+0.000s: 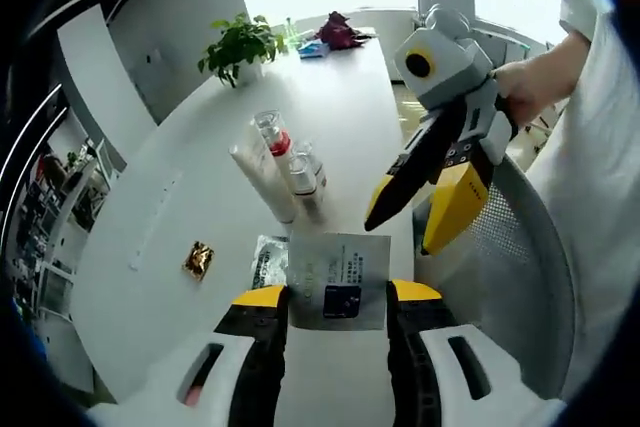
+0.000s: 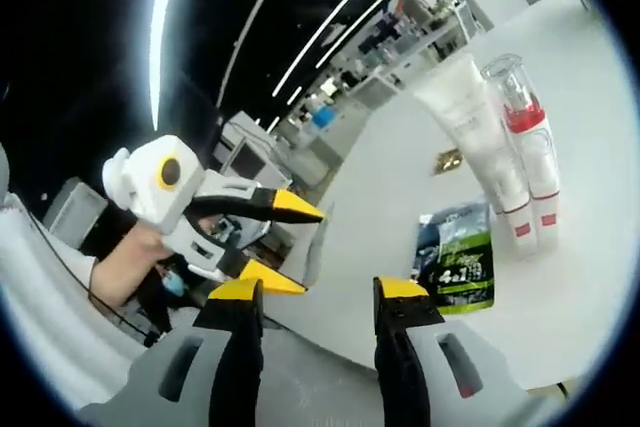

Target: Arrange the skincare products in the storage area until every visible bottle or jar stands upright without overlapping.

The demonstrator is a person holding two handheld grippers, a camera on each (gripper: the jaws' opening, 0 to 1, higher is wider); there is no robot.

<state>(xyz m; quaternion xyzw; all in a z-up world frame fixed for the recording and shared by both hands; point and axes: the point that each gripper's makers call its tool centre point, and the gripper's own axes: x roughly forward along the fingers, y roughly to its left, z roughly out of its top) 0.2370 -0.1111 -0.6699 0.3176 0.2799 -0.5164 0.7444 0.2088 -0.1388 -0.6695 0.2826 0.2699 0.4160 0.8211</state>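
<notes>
A long white table [image 1: 160, 237] stretches ahead of the left tongs [image 1: 338, 297]. Just beyond their tips lie a grey sachet [image 1: 340, 277] and a dark green sachet [image 1: 268, 262]. Farther ahead stand a white tube [image 1: 262, 182] and small bottles [image 1: 295, 162], close together. Off to the left sits a gold wrapper [image 1: 198, 260]. At the far end are a potted plant [image 1: 238, 47] and a dark red bundle [image 1: 340, 32].
</notes>
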